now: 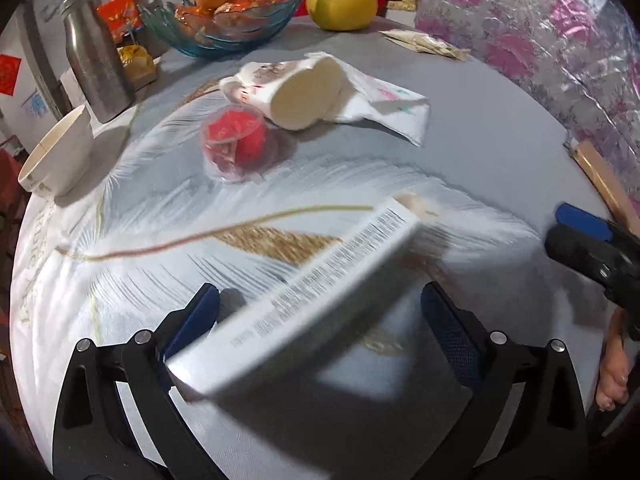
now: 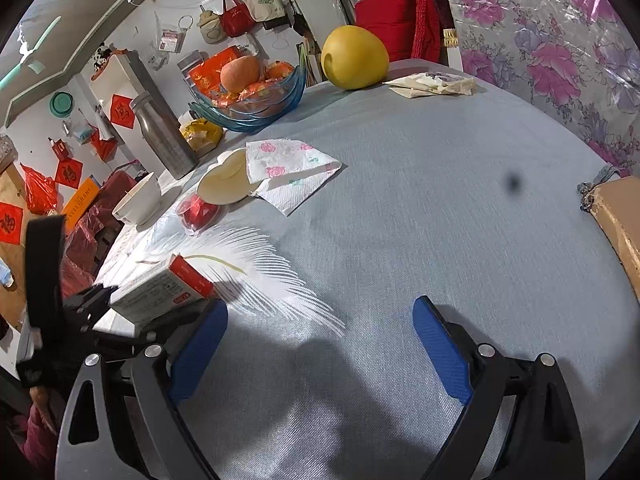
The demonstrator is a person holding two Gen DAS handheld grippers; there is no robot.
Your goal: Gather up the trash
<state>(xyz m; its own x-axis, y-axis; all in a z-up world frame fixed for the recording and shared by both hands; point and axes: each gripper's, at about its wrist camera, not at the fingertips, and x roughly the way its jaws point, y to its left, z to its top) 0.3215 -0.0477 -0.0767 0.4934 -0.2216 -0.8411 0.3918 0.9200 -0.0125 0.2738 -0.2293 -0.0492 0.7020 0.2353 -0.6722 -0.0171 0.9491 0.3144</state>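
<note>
A white carton point(image 1: 304, 296) with small print and a red end point(image 2: 160, 292) lies tilted and blurred between the wide-apart fingers of my left gripper point(image 1: 320, 312), touching the left pad; I see no grip on it. Farther back on the table are a clear cup with red contents point(image 1: 236, 140), a squashed paper cup point(image 1: 296, 92) on its side, and a flowered napkin point(image 1: 392, 108) partly under it. A crumpled wrapper point(image 2: 432, 84) lies beside the pomelo. My right gripper point(image 2: 320, 344) hovers open over bare cloth, nothing between its fingers.
A white bowl point(image 1: 56, 152), a steel bottle point(image 1: 96, 60) and a blue glass fruit bowl point(image 1: 224, 24) stand at the back left, a yellow pomelo point(image 1: 340, 0) at the back. A cardboard box point(image 2: 620, 220) sits at the table's right edge.
</note>
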